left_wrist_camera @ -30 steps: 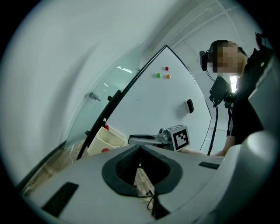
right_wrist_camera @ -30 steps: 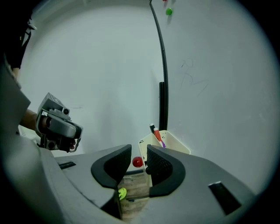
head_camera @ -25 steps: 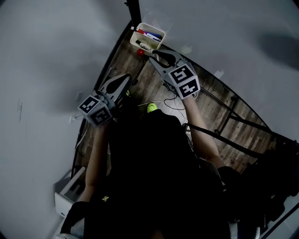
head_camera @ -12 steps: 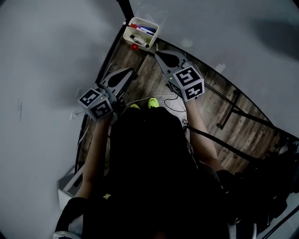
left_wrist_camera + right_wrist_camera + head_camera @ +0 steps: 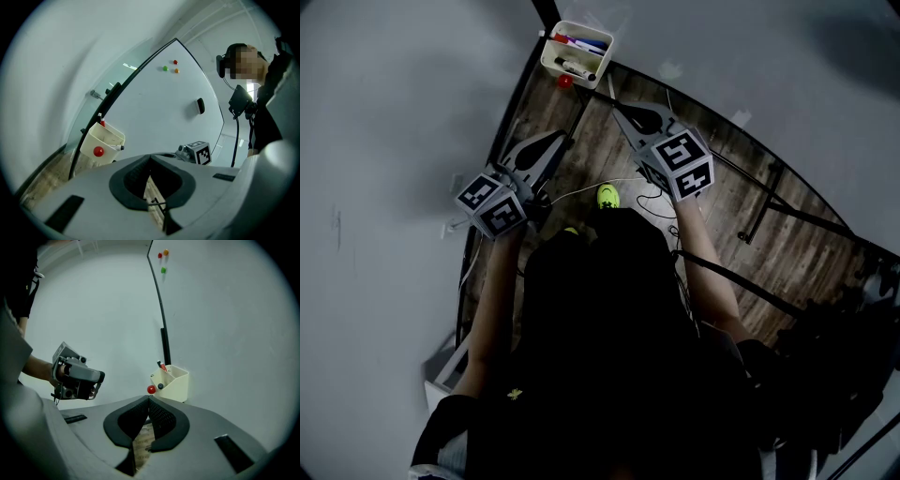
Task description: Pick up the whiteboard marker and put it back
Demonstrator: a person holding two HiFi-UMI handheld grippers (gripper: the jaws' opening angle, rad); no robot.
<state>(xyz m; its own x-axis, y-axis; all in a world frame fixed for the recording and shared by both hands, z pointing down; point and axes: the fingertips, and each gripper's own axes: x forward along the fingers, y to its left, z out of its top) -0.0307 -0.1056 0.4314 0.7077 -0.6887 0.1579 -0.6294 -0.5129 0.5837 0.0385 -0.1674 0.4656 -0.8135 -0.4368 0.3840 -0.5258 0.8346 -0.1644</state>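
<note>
Head view: the left tongs (image 5: 561,140) and right tongs (image 5: 615,109) are pointing toward the cream holder (image 5: 602,66) at the top of the frame. The whiteboard markers (image 5: 577,68) are lying inside it, well apart from both tips. A red magnet (image 5: 565,82) is sitting just beside the holder's lower left corner. Wooden floor (image 5: 741,216) is showing beneath.

Left gripper view: its pads are meeting, with nothing between them. Only this view is showing a black eraser (image 5: 200,106) on the whiteboard (image 5: 154,108) and a person (image 5: 269,108) at the upper right.

Right gripper view: its pads are likewise pressing together, empty. Only here is a forearm (image 5: 35,367) showing behind the left tongs, centre left.

Both gripper views are catching three coloured magnets (image 5: 163,270) high on the board; the head view is not.

Writing: the cubes (image 5: 680,166) are carrying black-and-white square markers. The marker barrels are too small to read.
</note>
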